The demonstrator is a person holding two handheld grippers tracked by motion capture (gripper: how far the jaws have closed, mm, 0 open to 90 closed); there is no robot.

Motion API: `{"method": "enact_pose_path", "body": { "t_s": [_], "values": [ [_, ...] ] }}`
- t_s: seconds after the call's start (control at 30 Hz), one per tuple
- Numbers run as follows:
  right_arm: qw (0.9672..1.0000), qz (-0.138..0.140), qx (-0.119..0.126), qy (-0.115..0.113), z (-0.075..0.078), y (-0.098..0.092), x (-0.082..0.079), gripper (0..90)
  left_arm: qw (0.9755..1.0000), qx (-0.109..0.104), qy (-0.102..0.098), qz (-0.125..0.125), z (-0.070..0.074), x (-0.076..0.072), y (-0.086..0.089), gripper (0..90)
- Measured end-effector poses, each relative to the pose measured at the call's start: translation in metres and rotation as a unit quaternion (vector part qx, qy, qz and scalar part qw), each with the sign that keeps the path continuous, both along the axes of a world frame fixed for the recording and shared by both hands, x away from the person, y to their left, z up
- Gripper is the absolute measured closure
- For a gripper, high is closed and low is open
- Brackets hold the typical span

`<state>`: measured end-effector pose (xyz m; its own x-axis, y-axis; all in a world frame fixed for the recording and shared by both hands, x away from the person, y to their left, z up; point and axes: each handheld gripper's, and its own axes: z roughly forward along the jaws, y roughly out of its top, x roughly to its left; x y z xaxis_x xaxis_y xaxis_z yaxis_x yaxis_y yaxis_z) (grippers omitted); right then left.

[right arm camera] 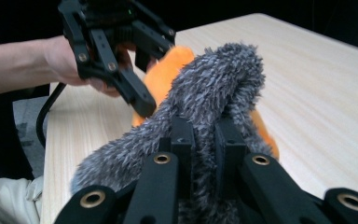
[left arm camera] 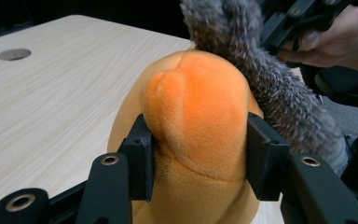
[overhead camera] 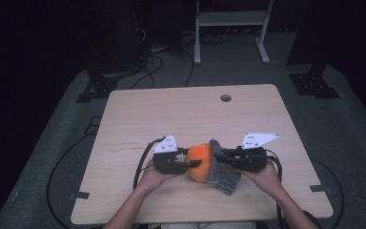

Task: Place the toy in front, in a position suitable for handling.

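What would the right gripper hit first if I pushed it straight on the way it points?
Probably the orange plush toy, just beyond the grey fuzzy cloth pinched by the right gripper; depth is unclear.

The lower part of the orange plush [left arm camera: 193,140] is cut off by the bottom edge of the left gripper view, and its far side is covered by the grey fur [left arm camera: 265,88]. In the right gripper view, most of the plush is hidden behind the fur [right arm camera: 205,102]. In the high view, the forearms are cut off at the bottom edge, and the fingers cannot be made out.
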<state>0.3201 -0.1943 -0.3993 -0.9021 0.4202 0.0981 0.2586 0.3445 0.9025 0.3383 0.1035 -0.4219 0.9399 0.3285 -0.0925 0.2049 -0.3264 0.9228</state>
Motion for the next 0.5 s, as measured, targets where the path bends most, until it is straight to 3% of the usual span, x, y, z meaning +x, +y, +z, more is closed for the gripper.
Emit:
{"method": "enact_pose_path", "body": {
  "t_s": [0.17, 0.23, 0.37, 0.43, 0.5],
  "values": [
    [0.9989, -0.013, -0.039, 0.023, -0.016, -0.017, -0.005, 80.2, 1.0, -0.004, 0.002, -0.001, -0.001, 0.0, 0.0, 51.4],
    [0.9994, -0.013, -0.022, 0.023, -0.011, -0.022, -0.008, 80.2, 1.0, 0.002, -0.007, -0.006, -0.001, -0.002, -0.004, 51.4],
    [0.9999, -0.012, 0.004, -0.001, 0.008, -0.019, -0.004, 80.2, 0.9994, 0.011, -0.024, -0.023, -0.001, -0.009, -0.011, 51.0],
    [0.9999, -0.005, -0.012, 0.006, 0.01, -0.015, 0.003, 80.3, 0.9989, 0.013, -0.036, -0.028, -0.002, -0.011, -0.01, 46.4],
    [0.9995, 0.0, -0.026, 0.019, 0.004, -0.013, 0.005, 80.3, 0.9994, 0.004, -0.029, -0.021, -0.004, -0.01, -0.01, 32.2]
  ]
}}
